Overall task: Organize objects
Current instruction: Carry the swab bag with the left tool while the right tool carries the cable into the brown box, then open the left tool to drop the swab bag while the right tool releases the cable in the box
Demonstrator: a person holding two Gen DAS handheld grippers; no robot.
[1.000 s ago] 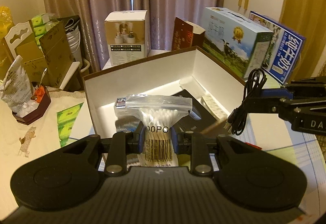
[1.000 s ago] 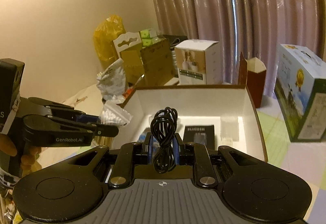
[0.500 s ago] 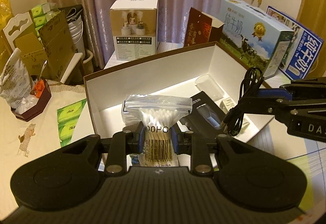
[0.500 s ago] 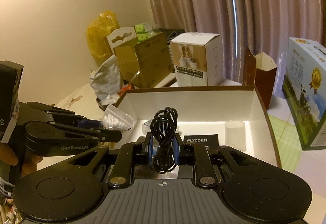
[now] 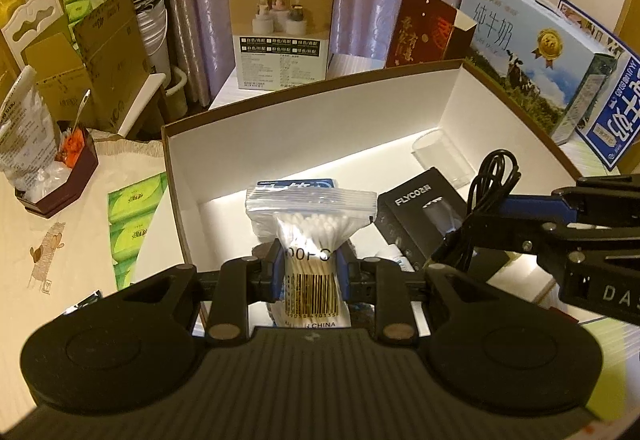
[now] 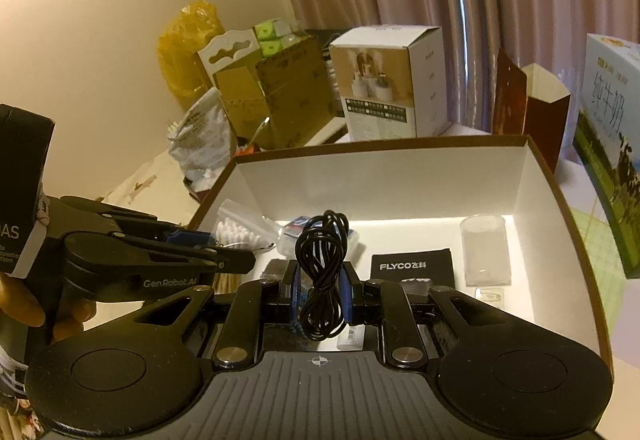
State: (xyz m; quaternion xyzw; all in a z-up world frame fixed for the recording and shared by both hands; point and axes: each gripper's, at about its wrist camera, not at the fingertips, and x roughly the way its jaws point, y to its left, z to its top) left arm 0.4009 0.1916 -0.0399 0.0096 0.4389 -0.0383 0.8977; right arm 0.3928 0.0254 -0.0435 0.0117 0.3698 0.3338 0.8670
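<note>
1. Two grippers are loaded. In the left wrist view, lower centre, the left gripper (image 5: pixel 307 264) is clamped on a bag of cotton swabs (image 5: pixel 310 240), held upright with its long axis vertical and its zip seal at the top.
2. In the right wrist view, lower centre, the right gripper (image 6: pixel 319 290) is clamped on a coiled black cable (image 6: pixel 322 274), the bundle standing vertical between the jaws.
3. Both loads hang over the near part of the open white box (image 5: pixel 304 143), which lies directly ahead of and below each gripper. Neither load touches the floor of the box.
4. Already in the box: a black FLYCO pack (image 5: pixel 424 217) at centre and a clear plastic case (image 5: pixel 440 155) toward the far right corner.
5. Judgement: the swab bag hangs over the left half of the box, the cable over the middle; release depends on lowering each onto free floor.
</note>
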